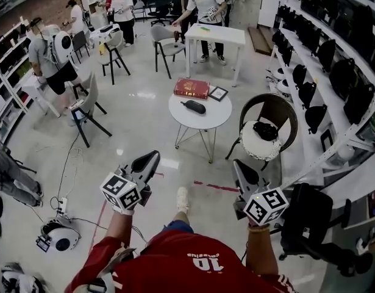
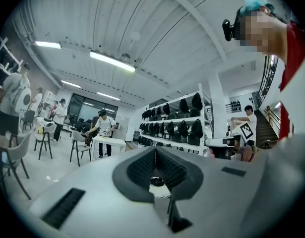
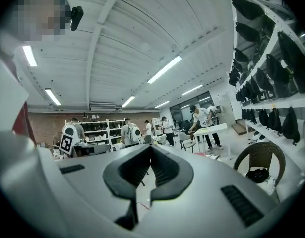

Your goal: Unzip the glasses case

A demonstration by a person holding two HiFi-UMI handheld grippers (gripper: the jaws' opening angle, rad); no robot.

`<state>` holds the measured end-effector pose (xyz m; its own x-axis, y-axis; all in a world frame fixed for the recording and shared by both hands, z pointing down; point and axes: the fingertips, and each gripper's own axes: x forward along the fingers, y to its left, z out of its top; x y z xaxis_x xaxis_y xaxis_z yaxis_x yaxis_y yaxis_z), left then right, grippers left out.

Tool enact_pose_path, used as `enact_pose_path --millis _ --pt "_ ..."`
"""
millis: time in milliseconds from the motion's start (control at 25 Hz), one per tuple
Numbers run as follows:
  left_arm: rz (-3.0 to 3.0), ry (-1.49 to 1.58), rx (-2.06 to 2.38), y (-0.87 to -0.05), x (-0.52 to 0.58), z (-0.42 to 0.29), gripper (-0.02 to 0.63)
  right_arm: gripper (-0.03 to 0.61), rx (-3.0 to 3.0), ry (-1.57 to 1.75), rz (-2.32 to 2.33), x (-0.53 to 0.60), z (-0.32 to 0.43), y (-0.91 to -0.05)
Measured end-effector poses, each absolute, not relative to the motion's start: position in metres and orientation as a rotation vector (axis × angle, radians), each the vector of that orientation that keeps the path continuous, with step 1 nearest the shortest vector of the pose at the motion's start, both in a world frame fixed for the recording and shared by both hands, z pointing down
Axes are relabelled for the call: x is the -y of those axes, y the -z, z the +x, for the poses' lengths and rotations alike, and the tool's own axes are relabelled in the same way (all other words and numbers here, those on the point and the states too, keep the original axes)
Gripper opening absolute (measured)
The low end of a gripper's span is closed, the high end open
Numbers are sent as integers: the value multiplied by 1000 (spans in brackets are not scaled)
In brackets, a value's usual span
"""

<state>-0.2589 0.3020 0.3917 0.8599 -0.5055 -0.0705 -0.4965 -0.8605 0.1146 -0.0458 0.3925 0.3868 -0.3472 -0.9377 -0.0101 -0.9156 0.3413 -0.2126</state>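
Both grippers, the left gripper (image 1: 147, 162) and right gripper (image 1: 243, 174), are pointing forward low in the frame, clenched on nothing. That is probably because the person is standing well short of the round table (image 1: 175, 112) at centre, where the dark glasses case (image 1: 194, 107) is lying beside a red book (image 1: 191, 88).

A white "10" (image 1: 213, 263) stands upside down on the person's red shirt (image 1: 169, 267). Smaller print just above that number, and the red book's (image 1: 191, 88) gold lettering, cannot be read.
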Motion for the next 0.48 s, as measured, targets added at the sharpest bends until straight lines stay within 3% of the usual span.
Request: enact_pose_path --millis 480 --pt "2959 42 767 -409 -245 -228 9 14 -2448 337 -1731 -338 -17 -402"
